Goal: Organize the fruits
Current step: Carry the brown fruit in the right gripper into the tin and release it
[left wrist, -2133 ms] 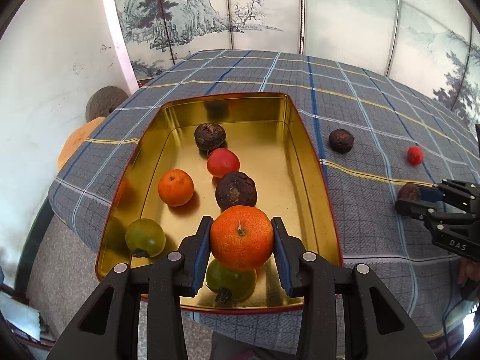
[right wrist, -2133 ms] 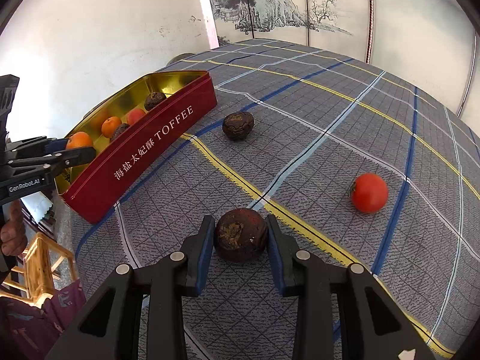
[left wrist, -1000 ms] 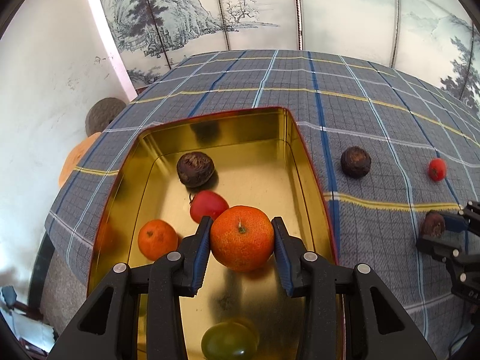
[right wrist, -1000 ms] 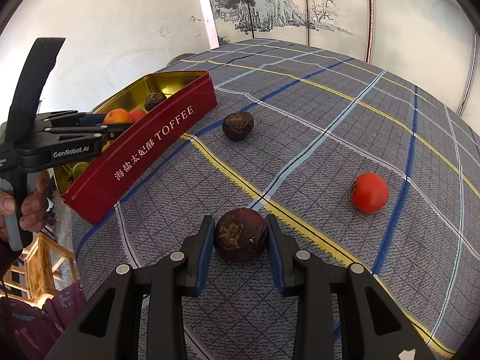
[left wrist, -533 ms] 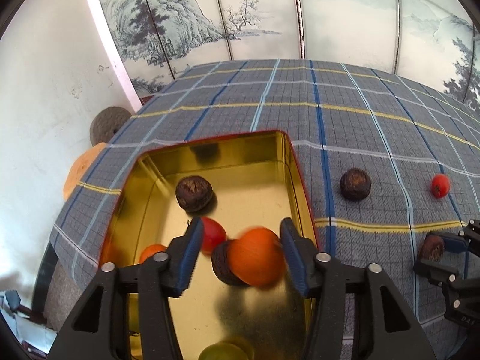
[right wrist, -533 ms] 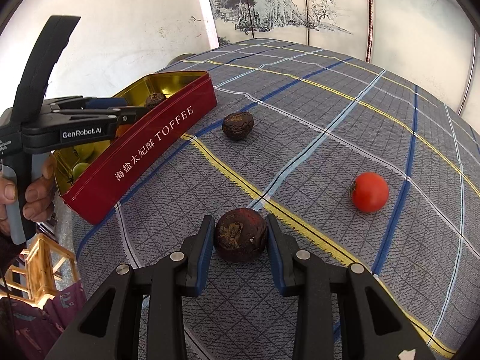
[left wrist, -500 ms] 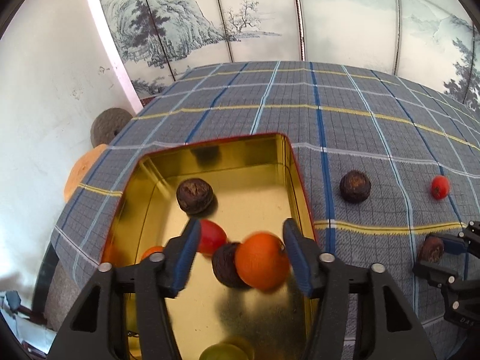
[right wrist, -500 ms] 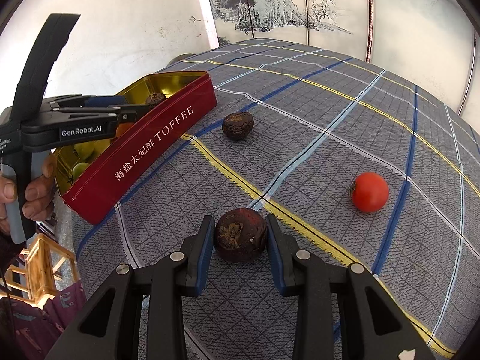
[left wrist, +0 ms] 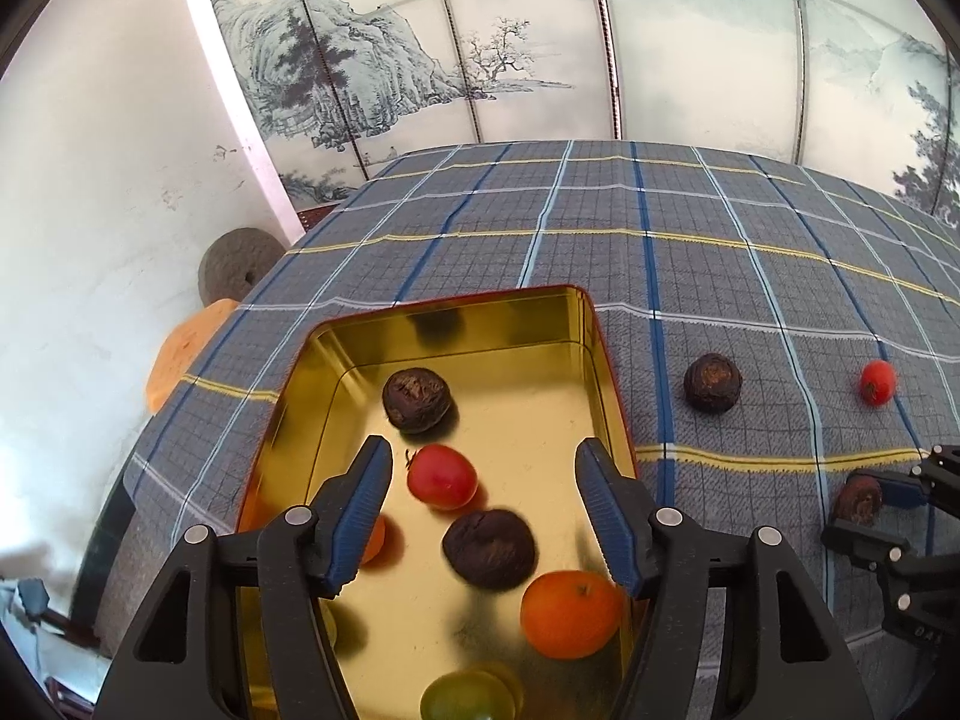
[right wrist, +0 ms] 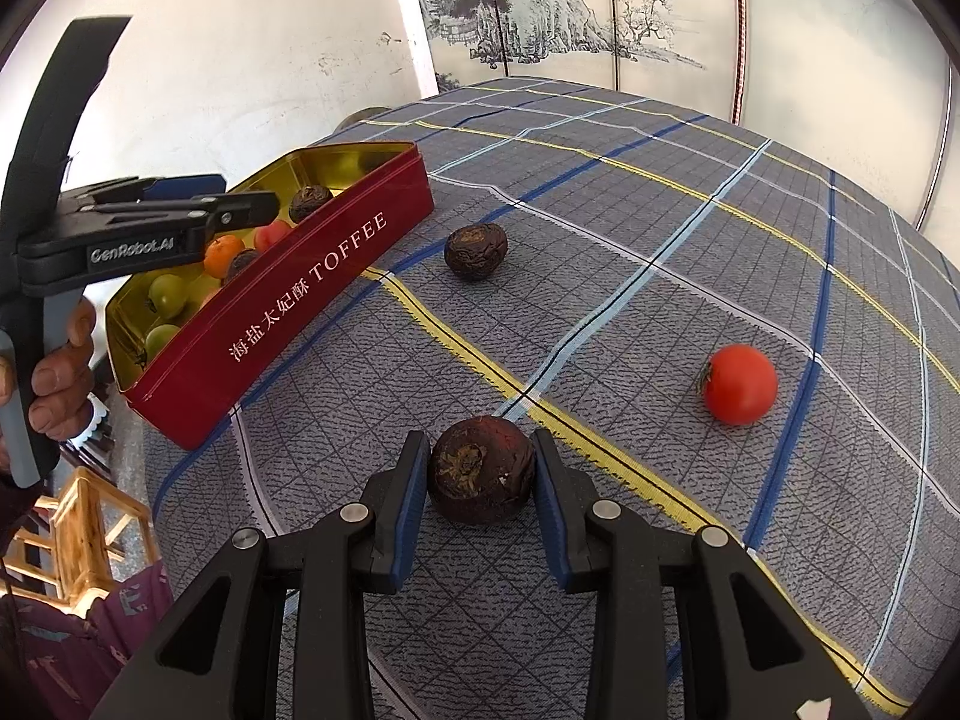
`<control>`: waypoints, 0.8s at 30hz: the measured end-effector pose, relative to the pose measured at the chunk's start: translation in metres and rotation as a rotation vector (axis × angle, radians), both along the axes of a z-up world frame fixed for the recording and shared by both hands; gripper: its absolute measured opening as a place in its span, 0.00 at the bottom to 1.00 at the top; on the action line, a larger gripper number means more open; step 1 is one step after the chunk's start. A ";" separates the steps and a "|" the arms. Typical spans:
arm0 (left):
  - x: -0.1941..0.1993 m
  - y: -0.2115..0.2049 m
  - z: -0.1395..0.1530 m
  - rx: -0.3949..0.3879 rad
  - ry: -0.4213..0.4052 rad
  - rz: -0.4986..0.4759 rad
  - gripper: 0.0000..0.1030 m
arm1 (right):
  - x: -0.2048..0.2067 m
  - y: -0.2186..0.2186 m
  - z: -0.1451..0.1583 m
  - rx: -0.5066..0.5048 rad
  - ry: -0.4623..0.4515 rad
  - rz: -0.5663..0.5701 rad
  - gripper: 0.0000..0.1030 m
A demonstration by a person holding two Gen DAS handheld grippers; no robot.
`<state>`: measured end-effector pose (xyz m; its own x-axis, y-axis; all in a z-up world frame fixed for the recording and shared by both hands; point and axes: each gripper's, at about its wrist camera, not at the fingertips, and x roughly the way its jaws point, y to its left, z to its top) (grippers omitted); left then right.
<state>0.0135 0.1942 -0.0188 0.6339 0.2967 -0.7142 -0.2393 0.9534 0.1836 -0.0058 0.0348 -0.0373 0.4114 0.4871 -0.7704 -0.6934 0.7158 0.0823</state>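
My left gripper [left wrist: 486, 504] is open and empty above the gold-lined red toffee tin [left wrist: 600, 360]. The orange [left wrist: 570, 612] lies in the tin by its right wall, next to a dark passion fruit [left wrist: 489, 549], a red tomato [left wrist: 442, 476], another dark fruit [left wrist: 417, 399], a small orange [left wrist: 373, 540] and green fruits [left wrist: 468, 696]. My right gripper [right wrist: 480, 477] is shut on a dark passion fruit [right wrist: 480, 468] resting on the cloth. The tin [right wrist: 312, 282] is to its left.
On the plaid tablecloth [right wrist: 660, 210] lie one more dark passion fruit [right wrist: 476, 251] and a red tomato [right wrist: 739, 384]. Both also show in the left wrist view, fruit [left wrist: 712, 382] and tomato [left wrist: 878, 382]. A wooden chair [right wrist: 72, 534] stands below the table edge.
My left gripper opened and let go of the orange, which dropped into the tin and rolled to the right wall. The left gripper rose. The right gripper has not moved.
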 end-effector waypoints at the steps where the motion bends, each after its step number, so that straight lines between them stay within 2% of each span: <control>1: -0.004 0.000 0.000 -0.003 -0.001 0.003 0.63 | 0.000 0.000 0.000 0.004 0.003 0.000 0.31; 9: -0.037 0.008 0.003 -0.006 -0.016 0.049 0.63 | -0.006 0.002 0.000 -0.005 -0.006 -0.005 0.31; 13: -0.061 0.032 0.008 -0.020 -0.042 0.115 0.63 | -0.013 0.001 0.000 0.019 0.012 -0.009 0.31; 19: -0.087 0.071 0.005 -0.029 -0.025 0.199 0.63 | -0.020 0.005 0.004 0.058 0.037 -0.007 0.29; 24: -0.099 0.087 0.000 -0.068 -0.016 0.232 0.63 | -0.027 0.015 0.016 0.058 0.008 0.015 0.29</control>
<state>-0.0853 0.2816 -0.0191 0.5658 0.3869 -0.7281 -0.4554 0.8828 0.1152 -0.0324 0.0499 -0.0212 0.3981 0.5367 -0.7440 -0.7031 0.6994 0.1282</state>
